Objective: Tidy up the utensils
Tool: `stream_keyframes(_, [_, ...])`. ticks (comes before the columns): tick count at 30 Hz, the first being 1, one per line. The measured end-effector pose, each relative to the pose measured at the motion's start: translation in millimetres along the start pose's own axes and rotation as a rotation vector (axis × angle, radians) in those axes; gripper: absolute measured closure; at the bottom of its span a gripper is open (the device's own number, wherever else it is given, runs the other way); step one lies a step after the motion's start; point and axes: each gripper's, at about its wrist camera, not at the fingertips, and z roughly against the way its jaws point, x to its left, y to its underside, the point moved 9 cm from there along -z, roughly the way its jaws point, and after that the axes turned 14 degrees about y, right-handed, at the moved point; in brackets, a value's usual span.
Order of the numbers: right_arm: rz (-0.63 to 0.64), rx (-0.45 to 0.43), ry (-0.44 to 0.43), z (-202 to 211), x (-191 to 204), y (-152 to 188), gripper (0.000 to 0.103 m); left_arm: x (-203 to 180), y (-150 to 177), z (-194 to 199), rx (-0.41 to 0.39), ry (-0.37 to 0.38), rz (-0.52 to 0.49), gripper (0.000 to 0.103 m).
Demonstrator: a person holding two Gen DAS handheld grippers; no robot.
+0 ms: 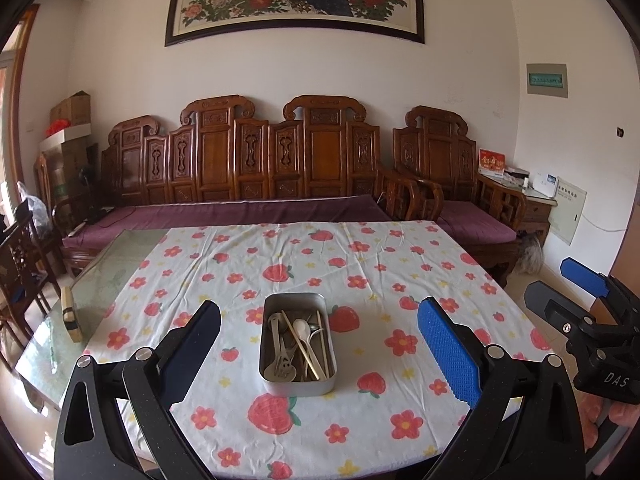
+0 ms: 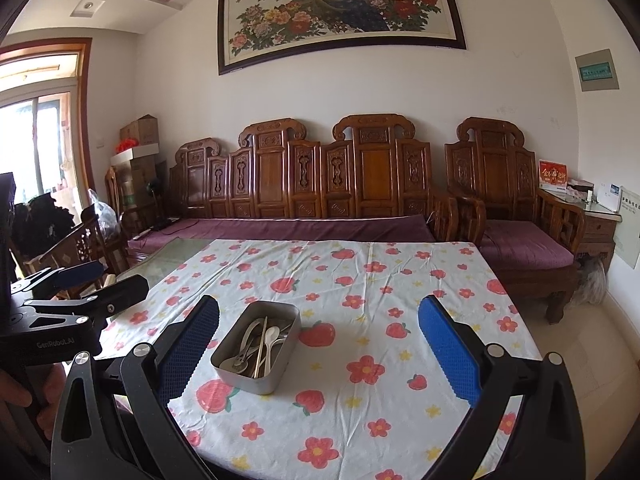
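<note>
A rectangular metal tin (image 1: pixel 296 380) stands on the flowered tablecloth (image 1: pixel 360 256). It holds several utensils (image 1: pixel 300 340): pale spoons, forks and chopsticks, all lying lengthwise. My left gripper (image 1: pixel 319 306) is wide open above the table's near edge, and the tin sits centred between its blue-padded fingers, a little ahead of them. My right gripper (image 2: pixel 320 304) is also wide open and holds nothing; the tin (image 2: pixel 256 376) lies ahead of it, close to its left finger. Each gripper shows in the other's view, the right gripper (image 1: pixel 560 280) at the right edge and the left gripper (image 2: pixel 116 276) at the left edge.
The cloth (image 2: pixel 380 280) covers most of a glass-topped table; bare glass (image 1: pixel 100 280) shows at the left with a small wooden block (image 1: pixel 70 314) on it. A carved wooden sofa (image 1: pixel 248 160) stands behind the table. A hand (image 2: pixel 16 392) holds the left gripper's handle.
</note>
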Motion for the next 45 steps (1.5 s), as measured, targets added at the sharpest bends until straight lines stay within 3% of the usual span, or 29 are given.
stream_keyframes(45, [-0.006, 0.003, -0.003, 0.8, 4.7, -1.1, 0.003, -3.5, -0.7, 4.4, -0.01, -0.003, 0.0, 0.008])
